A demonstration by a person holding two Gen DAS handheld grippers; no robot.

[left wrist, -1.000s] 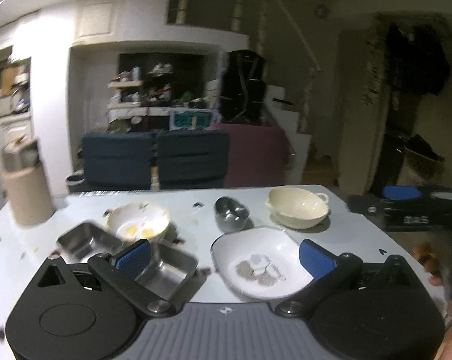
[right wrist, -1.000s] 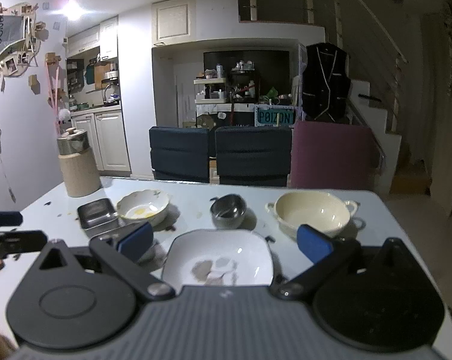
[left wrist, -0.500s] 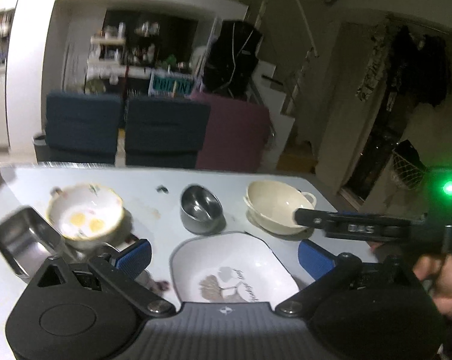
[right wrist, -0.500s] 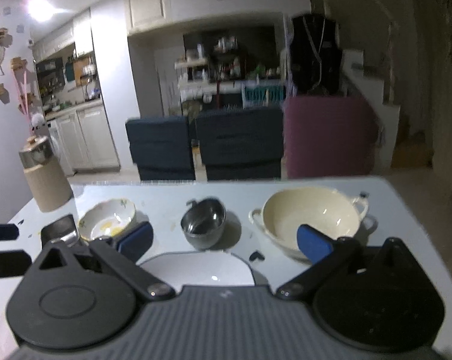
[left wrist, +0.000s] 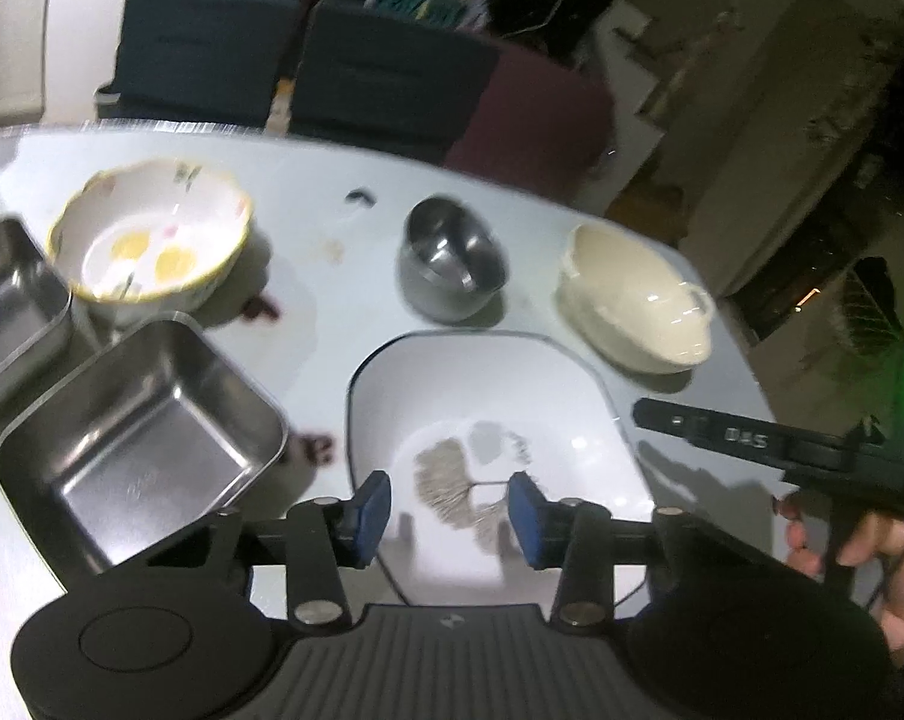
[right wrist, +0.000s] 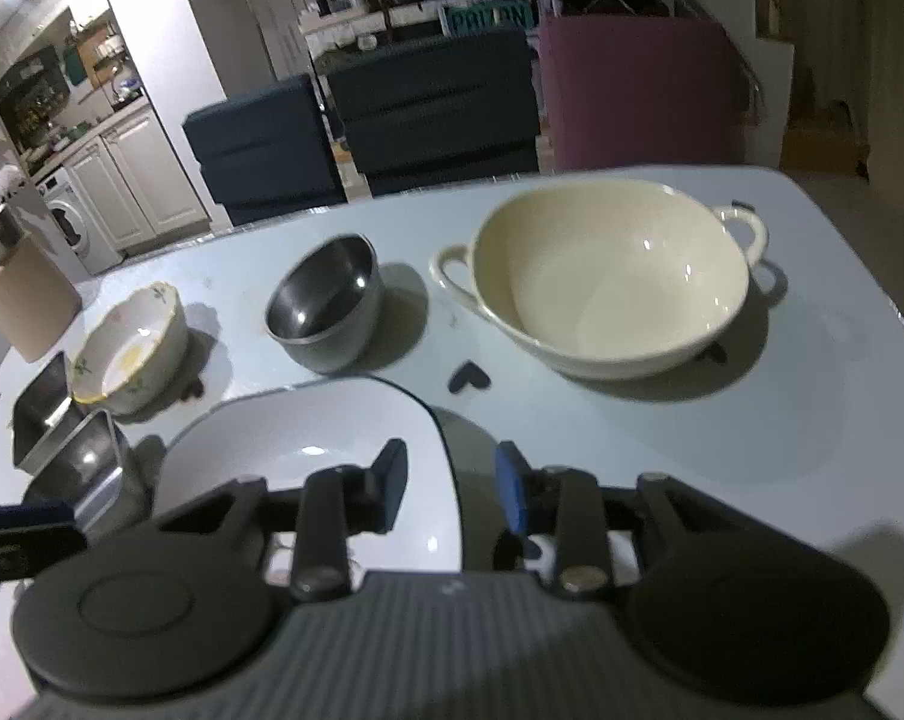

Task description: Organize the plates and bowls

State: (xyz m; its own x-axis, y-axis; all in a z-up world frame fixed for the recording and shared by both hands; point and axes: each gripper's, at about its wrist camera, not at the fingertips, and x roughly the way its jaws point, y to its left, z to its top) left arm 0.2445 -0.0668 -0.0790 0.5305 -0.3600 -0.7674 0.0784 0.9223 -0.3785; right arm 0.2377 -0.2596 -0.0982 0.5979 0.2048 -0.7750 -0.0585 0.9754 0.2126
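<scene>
My left hand-held gripper (left wrist: 449, 510) and right hand-held gripper (right wrist: 450, 489) have just been closing, jaws still apart, empty, over the white plate (left wrist: 487, 396); the cream bowl (right wrist: 607, 276) sits behind it on the bench (right wrist: 781, 420).

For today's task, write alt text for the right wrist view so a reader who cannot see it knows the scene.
The right gripper, jaws partly open and holding nothing, hangs over the right edge of a white square plate on a pale table. Beyond sit a cream two-handled bowl, a steel bowl, a floral bowl and two steel trays.
</scene>
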